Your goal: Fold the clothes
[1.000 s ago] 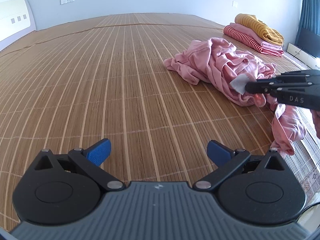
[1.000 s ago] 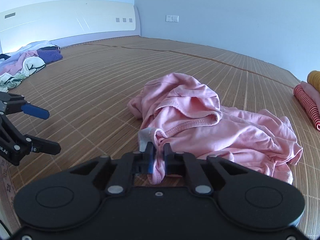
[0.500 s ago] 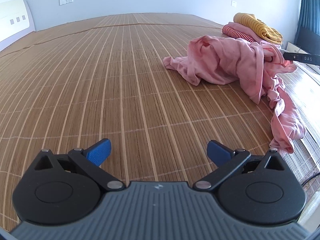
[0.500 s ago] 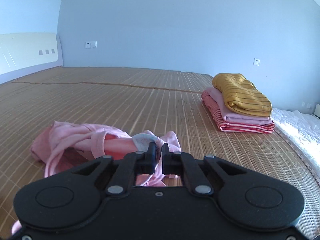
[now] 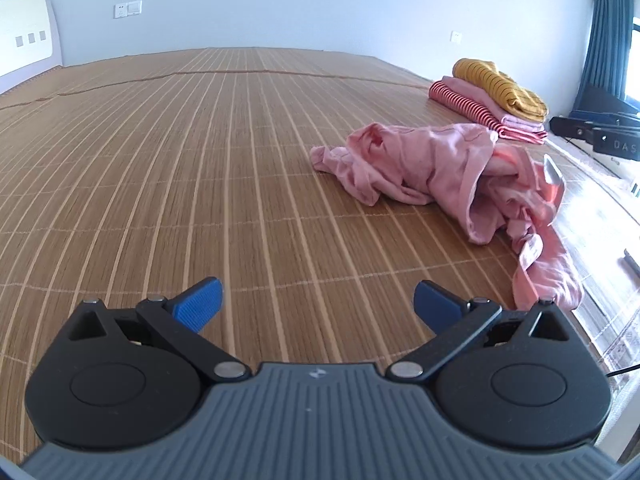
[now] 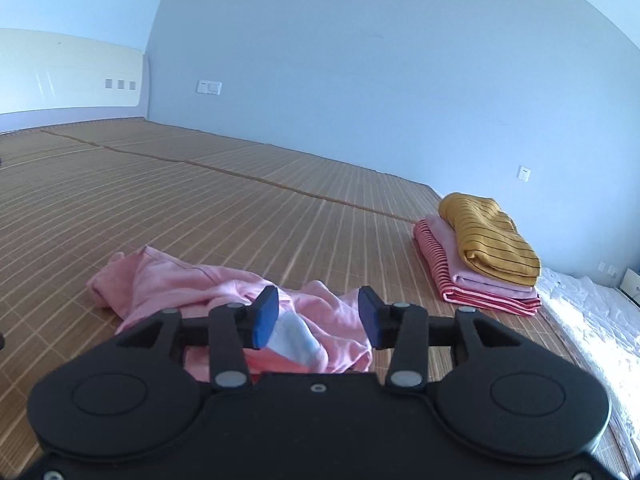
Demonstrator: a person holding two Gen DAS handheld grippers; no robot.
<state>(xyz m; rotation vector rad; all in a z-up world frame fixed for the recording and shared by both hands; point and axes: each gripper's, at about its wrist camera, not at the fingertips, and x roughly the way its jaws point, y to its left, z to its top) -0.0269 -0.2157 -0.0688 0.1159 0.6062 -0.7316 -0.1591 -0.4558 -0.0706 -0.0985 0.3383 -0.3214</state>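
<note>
Pink garment (image 5: pixel 452 168) crumpled on bamboo mat (image 5: pixel 200 168), white label showing, near folded stack (image 6: pixel 480 256). Right tool (image 6: pixel 318 316) just above it, jaws just opened, gripping nothing. Left tool (image 5: pixel 318 300) spread wide, empty, over bare mat.

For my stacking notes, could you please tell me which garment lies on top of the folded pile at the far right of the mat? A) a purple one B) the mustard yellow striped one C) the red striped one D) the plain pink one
B: the mustard yellow striped garment tops the folded pile, with the plain pink garment under it and the red striped garment at the bottom.
</note>
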